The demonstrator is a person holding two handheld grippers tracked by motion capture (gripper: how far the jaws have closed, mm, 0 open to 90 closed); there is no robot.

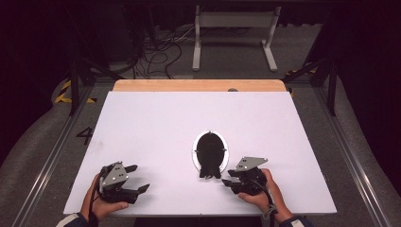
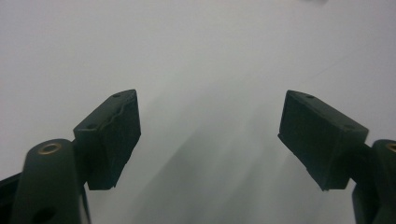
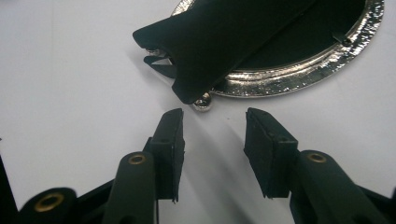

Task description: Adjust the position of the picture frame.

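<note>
An oval silver-rimmed frame [image 1: 210, 147] lies face down near the middle of the white table [image 1: 156, 123], its black back up. In the right gripper view the black prop leg [image 3: 224, 42] crosses the shiny rim [image 3: 280, 77], and a small silver ball foot [image 3: 204, 101] sticks out at the near end. My right gripper [image 1: 228, 182] rests on the table just right of the frame's near end; its jaws [image 3: 214, 123] stand open, apart from the ball foot, holding nothing. My left gripper [image 1: 138, 178] sits at the front left, wide open [image 2: 210, 121] over bare table.
A wooden strip [image 1: 198, 85] runs along the table's far edge. Beyond it on the floor are a white metal stand [image 1: 235, 28] and loose cables [image 1: 161, 52]. Metal rails [image 1: 347, 151] run along both sides of the table.
</note>
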